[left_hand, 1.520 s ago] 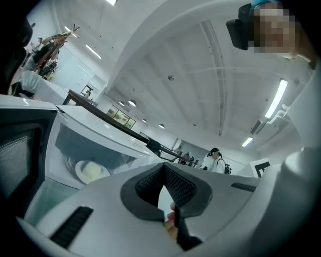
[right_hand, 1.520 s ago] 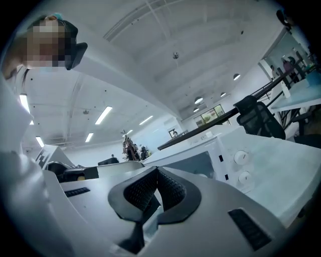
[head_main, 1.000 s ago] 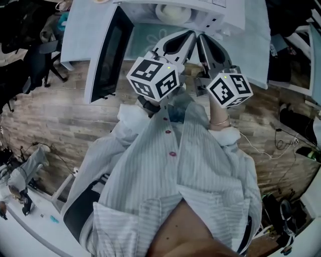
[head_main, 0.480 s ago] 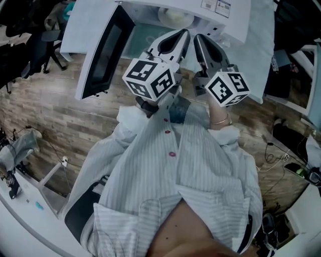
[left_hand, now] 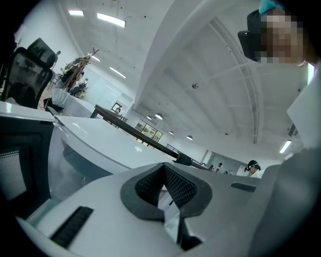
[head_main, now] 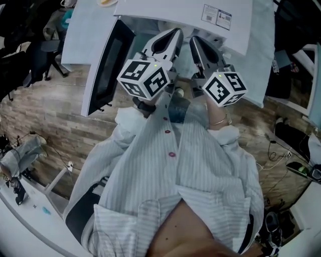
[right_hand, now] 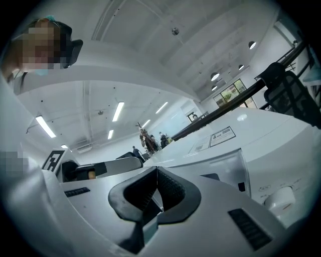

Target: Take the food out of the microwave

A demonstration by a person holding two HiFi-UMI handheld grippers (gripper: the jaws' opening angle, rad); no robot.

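Left gripper (head_main: pixel 174 32) and right gripper (head_main: pixel 193 40) both clamped together, empty, at the open microwave (head_main: pixel 165 9) mouth; food inside hidden from me, so I expect a hot, slick dish, best taken by opposite rims.

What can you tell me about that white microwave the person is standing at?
The microwave is a white box seen from above, standing on a white table. Its door, with a dark window, stands wide open to the left. A printed label sits on its top, and the right gripper view shows a round knob on its front. The left gripper and right gripper, both shut, point into the opening and hide most of the inside.
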